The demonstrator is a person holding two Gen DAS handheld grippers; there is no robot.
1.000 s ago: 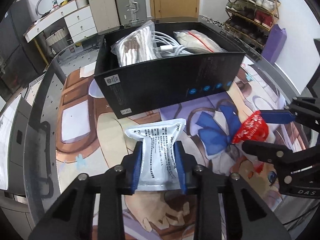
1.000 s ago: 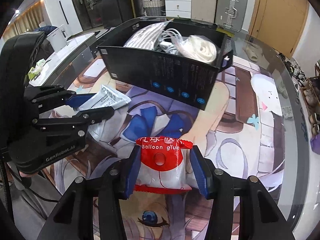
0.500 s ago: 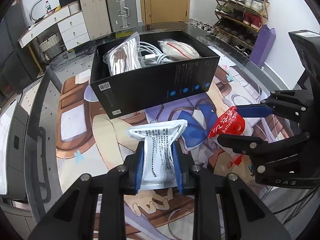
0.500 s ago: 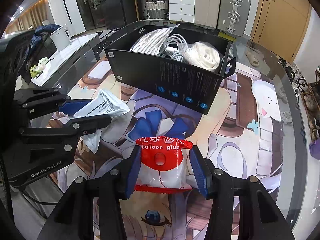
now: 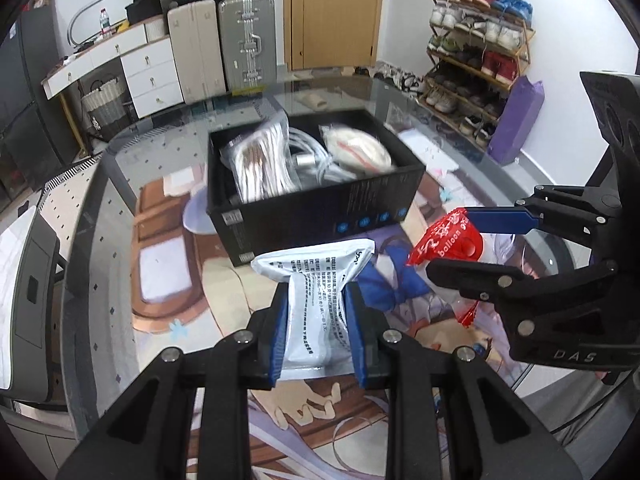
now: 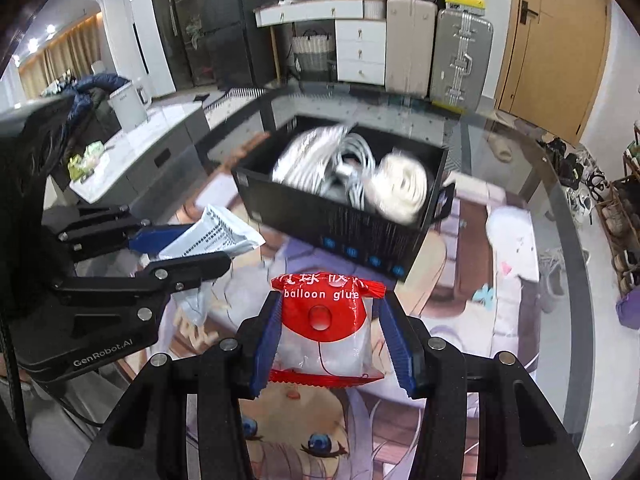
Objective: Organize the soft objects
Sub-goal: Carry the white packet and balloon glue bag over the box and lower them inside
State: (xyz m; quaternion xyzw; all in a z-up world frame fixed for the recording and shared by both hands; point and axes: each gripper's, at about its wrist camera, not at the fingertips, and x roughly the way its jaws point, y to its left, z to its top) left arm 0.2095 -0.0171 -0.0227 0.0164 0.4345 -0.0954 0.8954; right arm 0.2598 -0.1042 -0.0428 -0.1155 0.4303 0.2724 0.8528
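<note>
Upright, both pouches (image 5: 316, 312) (image 6: 326, 332) point lengthwise toward the box (image 5: 320, 216)

A crumpled white printed pouch (image 5: 316, 304) and a red-topped balloon glue packet (image 6: 326, 334) hang near the part-filled black box (image 5: 320, 204).

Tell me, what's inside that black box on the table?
The black box holds a clear bag of striped white stuff, loose white cables and a bagged cream-coloured coil. Whatever lies beneath them is covered.
</note>
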